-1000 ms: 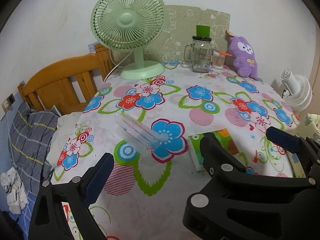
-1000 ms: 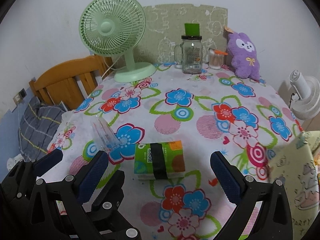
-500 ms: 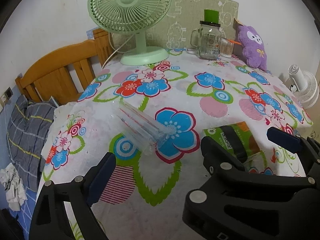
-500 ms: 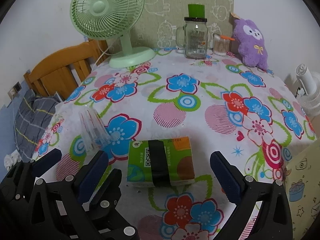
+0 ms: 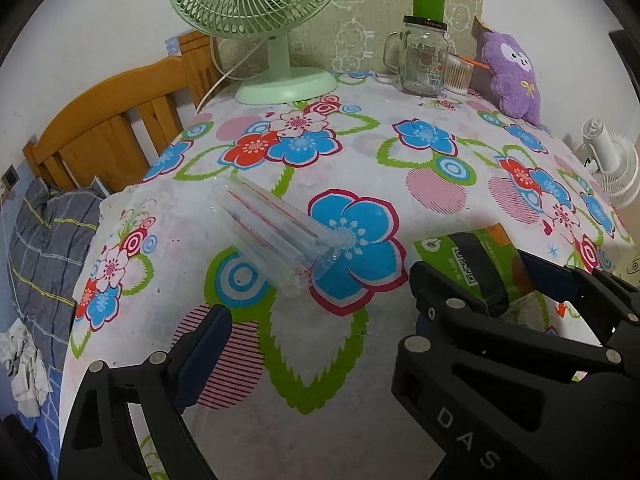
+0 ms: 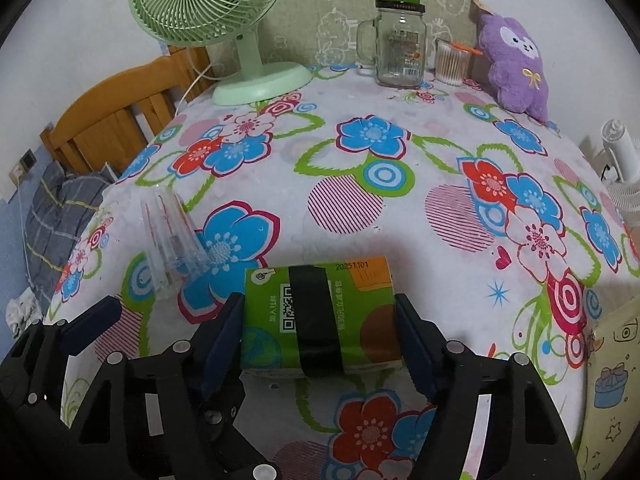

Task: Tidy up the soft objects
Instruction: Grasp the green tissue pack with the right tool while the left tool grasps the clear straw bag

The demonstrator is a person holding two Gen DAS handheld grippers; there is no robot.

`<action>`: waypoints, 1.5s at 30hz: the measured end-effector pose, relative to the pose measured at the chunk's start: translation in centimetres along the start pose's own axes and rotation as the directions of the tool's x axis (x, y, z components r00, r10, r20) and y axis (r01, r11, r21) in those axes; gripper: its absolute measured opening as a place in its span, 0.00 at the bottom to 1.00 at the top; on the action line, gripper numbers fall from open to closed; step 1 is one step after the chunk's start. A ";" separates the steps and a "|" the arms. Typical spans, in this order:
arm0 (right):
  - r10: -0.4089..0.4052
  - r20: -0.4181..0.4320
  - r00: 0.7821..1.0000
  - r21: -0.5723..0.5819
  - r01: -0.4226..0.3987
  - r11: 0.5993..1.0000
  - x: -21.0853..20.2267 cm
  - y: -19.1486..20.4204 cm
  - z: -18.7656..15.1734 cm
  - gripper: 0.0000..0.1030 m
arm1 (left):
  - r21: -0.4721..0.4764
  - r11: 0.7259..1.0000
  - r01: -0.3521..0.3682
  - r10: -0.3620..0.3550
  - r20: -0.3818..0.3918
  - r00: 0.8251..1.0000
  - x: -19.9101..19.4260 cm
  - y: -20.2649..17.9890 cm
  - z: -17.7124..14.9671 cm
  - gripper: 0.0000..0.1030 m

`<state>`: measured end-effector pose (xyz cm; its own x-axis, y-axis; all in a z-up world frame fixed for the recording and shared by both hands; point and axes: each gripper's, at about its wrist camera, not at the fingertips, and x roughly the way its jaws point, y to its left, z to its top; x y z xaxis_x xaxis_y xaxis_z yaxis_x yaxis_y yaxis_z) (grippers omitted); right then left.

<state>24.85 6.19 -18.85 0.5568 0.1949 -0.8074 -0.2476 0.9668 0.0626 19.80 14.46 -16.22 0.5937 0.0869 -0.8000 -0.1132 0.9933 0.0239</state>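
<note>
Clear plastic sleeve (image 5: 276, 236), tissue pack (image 5: 476, 256), flowered tablecloth (image 5: 400, 184)

Flowered tablecloth (image 6: 400, 152) in blue, red, green; green tissue pack (image 6: 320, 320); purple plush (image 6: 516, 68)

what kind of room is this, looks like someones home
Most likely a bedroom at home: a wooden bed frame with plaid bedding stands beside a table with a floral tablecloth, a desk fan on it.

Both wrist views looking steeply down and forward from close above the near edge of the flowered table (image 5: 400, 168), left-wrist view set further left, sharing the tissue pack (image 6: 320, 316), clear tube bundle (image 5: 272, 236), green fan (image 6: 208, 4) and far wall.
</note>
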 end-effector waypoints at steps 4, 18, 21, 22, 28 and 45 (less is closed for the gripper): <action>0.010 0.004 1.000 0.007 -0.010 1.000 -0.3 -0.1 0.3 0.70 | -0.002 1.000 -0.003 0.003 0.008 1.000 -0.4 0.0 0.4 0.92; 0.022 0.057 0.998 0.039 -0.024 0.999 -1.3 -0.3 2.5 0.70 | -0.032 0.999 -0.042 0.042 0.021 0.999 -0.3 0.4 2.8 0.92; 0.020 0.065 0.998 0.033 -0.022 0.999 -1.4 -0.3 3.1 0.70 | -0.046 0.998 -0.041 0.041 0.012 0.999 -0.1 0.5 3.4 0.92; 0.019 0.068 0.997 0.031 -0.021 0.999 -1.4 -0.3 3.3 0.70 | -0.051 0.998 -0.045 0.046 0.014 0.999 -0.1 0.5 3.6 0.92; 0.017 0.075 0.997 0.034 -0.019 0.999 -0.4 -0.6 4.7 0.70 | -0.078 0.995 -0.058 0.062 0.045 0.997 0.8 0.6 4.8 0.92; 0.026 0.030 0.999 0.043 -0.027 0.999 2.9 -1.0 5.2 0.70 | -0.146 0.985 -0.091 0.090 -0.012 0.996 4.1 1.3 4.7 0.70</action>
<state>30.80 6.66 -18.23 0.5741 0.2247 -0.7873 -0.2286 0.9674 0.1093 25.85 16.51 -16.69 0.5714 0.1747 -0.8019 -0.2812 0.9596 0.0087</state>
